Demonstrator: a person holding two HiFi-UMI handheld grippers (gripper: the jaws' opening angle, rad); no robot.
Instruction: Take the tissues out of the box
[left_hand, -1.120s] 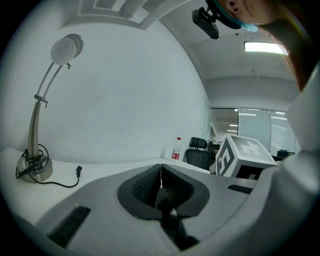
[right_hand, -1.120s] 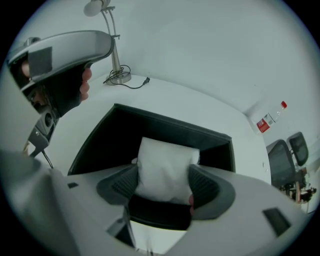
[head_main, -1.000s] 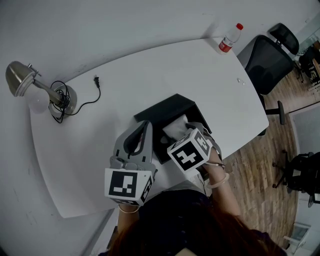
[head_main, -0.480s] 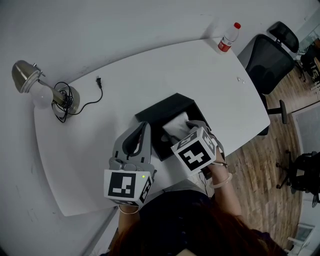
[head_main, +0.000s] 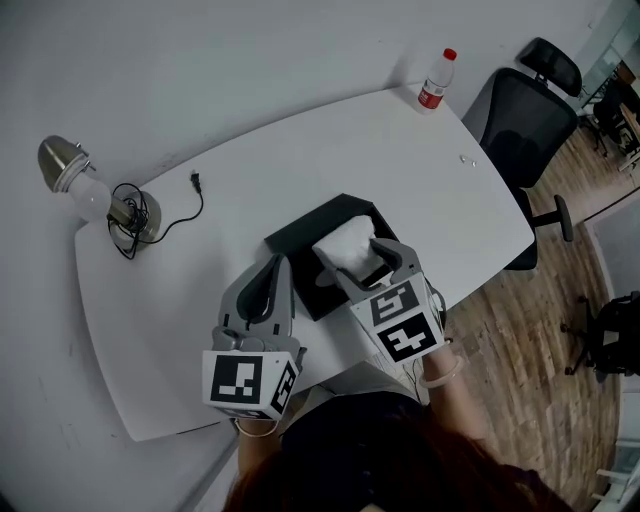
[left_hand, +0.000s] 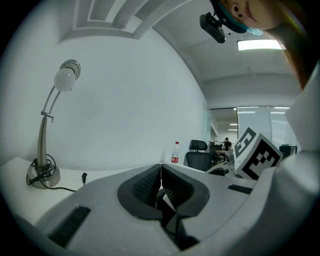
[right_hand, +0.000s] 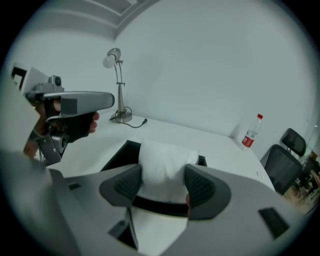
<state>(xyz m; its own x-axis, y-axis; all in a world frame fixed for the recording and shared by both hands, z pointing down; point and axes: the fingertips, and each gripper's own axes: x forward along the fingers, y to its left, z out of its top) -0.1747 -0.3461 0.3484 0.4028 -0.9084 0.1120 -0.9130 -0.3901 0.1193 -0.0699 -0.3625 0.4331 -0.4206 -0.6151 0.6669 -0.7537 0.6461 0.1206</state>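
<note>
A black tissue box (head_main: 300, 238) lies open on the white table (head_main: 250, 170), just in front of me. My right gripper (head_main: 366, 264) reaches into its near right part and is shut on a thick white wad of tissues (head_main: 343, 246). In the right gripper view both pads press the sides of the tissues (right_hand: 162, 161), which stand up above the box (right_hand: 116, 156). My left gripper (head_main: 274, 268) hovers at the box's near left corner, jaws together and holding nothing; in its own view the left gripper (left_hand: 161, 172) shows both pads meeting.
A desk lamp (head_main: 78, 182) with a loose cord and plug (head_main: 194, 180) stands at the table's far left. A red-capped water bottle (head_main: 434, 80) is at the far right corner. A black office chair (head_main: 522, 130) stands beyond the right edge, over wooden floor.
The right gripper has drawn back toward me with the tissues, and more of the white wad shows above the box. The left gripper has barely moved.
</note>
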